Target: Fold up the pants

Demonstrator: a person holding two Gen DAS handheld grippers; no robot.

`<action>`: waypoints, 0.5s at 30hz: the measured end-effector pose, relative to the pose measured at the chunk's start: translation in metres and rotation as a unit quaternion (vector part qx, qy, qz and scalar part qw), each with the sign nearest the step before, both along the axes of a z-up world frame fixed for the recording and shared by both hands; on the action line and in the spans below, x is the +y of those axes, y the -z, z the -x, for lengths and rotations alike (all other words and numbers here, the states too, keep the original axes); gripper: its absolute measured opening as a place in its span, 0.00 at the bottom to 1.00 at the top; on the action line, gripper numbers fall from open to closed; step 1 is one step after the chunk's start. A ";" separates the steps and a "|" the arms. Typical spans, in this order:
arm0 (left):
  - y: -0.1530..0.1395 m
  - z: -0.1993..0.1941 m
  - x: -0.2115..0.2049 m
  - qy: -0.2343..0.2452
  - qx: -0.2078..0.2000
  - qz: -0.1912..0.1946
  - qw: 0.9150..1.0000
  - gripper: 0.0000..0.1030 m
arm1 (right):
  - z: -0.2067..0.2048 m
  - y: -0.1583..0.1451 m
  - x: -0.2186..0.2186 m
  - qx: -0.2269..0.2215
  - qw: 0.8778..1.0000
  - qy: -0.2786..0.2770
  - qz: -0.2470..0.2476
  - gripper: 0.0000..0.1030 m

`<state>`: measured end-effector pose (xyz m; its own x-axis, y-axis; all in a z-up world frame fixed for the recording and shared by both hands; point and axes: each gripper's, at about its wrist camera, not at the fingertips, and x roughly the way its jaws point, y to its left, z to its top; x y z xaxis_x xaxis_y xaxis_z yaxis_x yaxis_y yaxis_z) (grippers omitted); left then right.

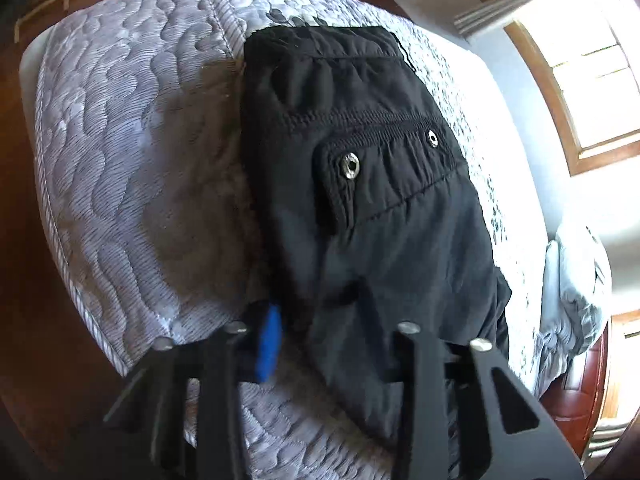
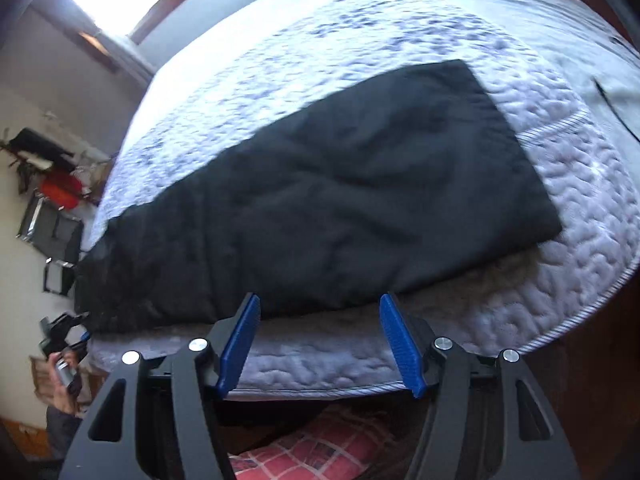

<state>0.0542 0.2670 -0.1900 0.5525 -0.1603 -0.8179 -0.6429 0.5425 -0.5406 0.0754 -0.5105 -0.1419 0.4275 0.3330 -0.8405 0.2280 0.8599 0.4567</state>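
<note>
Black pants (image 2: 320, 200) lie flat along the near edge of a grey quilted mattress (image 2: 580, 208). In the left wrist view the waist end (image 1: 360, 184) shows a pocket flap with two metal snaps. My left gripper (image 1: 316, 328) is at the waist end; its blue left pad (image 1: 269, 344) lies beside the cloth, and the cloth covers the right pad. I cannot tell whether it holds the pants. My right gripper (image 2: 318, 344) is open and empty, with its blue pads just short of the pants' near edge.
The mattress edge (image 2: 320, 390) drops off under my right gripper, above a red checked cloth (image 2: 312, 452). A grey blanket (image 1: 576, 280) is bunched at the far end. Windows (image 1: 592, 64) are on the wall. The left gripper also shows in the right wrist view (image 2: 64, 332).
</note>
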 end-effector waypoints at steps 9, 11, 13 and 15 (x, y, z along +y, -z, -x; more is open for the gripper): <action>-0.016 0.000 -0.007 0.003 -0.037 -0.048 0.998 0.09 | -0.001 0.006 0.016 0.002 0.999 -0.034 -0.007 0.58; -0.003 -0.001 -0.009 0.001 -0.022 -0.054 0.998 0.09 | -0.004 0.006 0.023 0.000 0.999 -0.044 -0.012 0.58; -0.005 -0.005 -0.018 0.020 -0.014 -0.092 0.995 0.09 | -0.005 0.006 0.034 -0.004 0.998 -0.056 -0.040 0.59; -0.010 -0.006 -0.023 0.027 -0.011 -0.112 0.993 0.11 | -0.008 0.008 0.047 -0.005 0.994 -0.073 -0.087 0.59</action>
